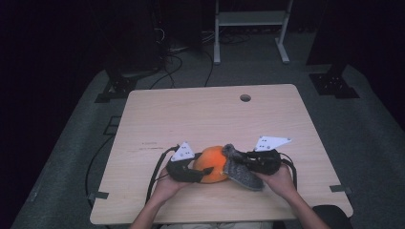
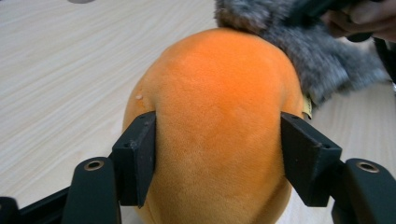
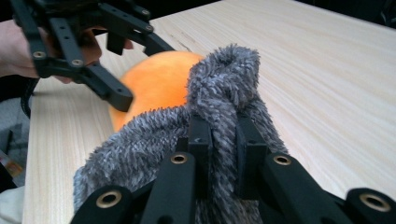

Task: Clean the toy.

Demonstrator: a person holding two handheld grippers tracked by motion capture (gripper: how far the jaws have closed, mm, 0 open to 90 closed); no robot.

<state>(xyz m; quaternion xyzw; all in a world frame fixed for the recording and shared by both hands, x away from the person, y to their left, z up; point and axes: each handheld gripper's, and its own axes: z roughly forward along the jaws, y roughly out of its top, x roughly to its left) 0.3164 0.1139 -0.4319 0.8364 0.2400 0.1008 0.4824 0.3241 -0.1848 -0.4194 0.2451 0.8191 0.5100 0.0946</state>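
An orange plush ball (image 1: 212, 163) (image 2: 219, 93) lies near the table's front edge. A grey fuzzy cloth (image 1: 241, 172) (image 3: 224, 84) drapes against its right side. My left gripper (image 1: 203, 168) (image 2: 217, 154) comes in from the left with one jaw on each side of the ball, and both pads press into the plush. My right gripper (image 1: 244, 160) (image 3: 223, 135) is shut on a bunched fold of the grey cloth, right beside the ball. The right gripper view also has the left gripper (image 3: 140, 70) spanning the ball (image 3: 159, 79) farther off.
The wooden table (image 1: 191, 109) has a round cable hole (image 1: 245, 98) near its far edge. Behind it on the floor stand a white metal frame (image 1: 250, 28) and dark stands with cables. Bare tabletop stretches beyond and to both sides of the hands.
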